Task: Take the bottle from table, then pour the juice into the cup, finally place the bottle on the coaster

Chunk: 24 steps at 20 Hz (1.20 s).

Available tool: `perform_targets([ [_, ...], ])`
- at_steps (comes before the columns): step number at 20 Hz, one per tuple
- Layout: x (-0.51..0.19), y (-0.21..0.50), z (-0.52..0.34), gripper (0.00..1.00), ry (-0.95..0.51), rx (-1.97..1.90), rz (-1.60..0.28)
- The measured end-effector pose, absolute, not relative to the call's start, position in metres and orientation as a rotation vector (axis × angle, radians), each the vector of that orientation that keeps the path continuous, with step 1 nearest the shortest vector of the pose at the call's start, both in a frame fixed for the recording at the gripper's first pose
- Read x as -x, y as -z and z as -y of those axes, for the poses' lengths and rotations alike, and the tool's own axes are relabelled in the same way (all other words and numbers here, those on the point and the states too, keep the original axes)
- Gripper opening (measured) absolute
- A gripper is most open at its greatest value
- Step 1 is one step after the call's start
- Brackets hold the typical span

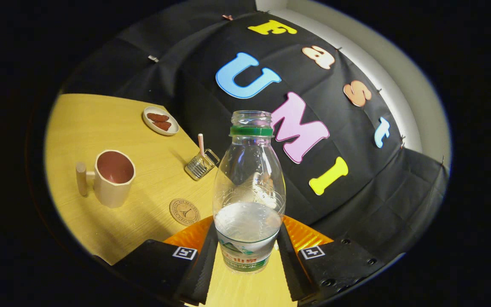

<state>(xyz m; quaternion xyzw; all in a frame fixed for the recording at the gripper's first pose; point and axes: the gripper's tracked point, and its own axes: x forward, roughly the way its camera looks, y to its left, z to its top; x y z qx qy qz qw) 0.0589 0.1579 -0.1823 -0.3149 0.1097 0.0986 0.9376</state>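
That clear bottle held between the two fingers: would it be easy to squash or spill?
The bottle looks like thin clear plastic, so the gripper squeezing its lower part could dent it. It has no cap, so tilting would likely spill. It seems under half full, probably light.

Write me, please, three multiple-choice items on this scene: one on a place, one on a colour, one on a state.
1. Where does the coaster lie?
A. Between cup and bottle
B. Under the cup
C. On the plate

2. What colour is the ring on the bottle's neck?
A. Red
B. Green
C. Blue

3. What is the gripper at?
A. Open above the cup
B. Shut on the bottle
C. Shut on a straw

Key: A, it sits on the table between them; B, a green band under the open mouth; B, both fingers press its sides.
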Motion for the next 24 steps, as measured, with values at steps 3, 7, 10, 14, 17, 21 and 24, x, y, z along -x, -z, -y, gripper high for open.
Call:
perform_targets([
  [3,-0.06,0.18,-0.177,0.72,-0.238,0.731,-0.212],
  [7,-0.06,0.185,-0.2,0.72,-0.277,0.845,-0.211],
  [10,-0.061,0.193,-0.21,0.72,-0.3,0.914,-0.221],
  [14,-0.062,0.209,-0.218,0.72,-0.315,0.987,-0.24],
  [17,-0.062,0.22,-0.226,0.72,-0.334,1.071,-0.241],
  [21,-0.056,0.238,-0.227,0.72,-0.364,1.181,-0.239],
  [24,-0.058,0.246,-0.225,0.72,-0.375,1.238,-0.244],
])
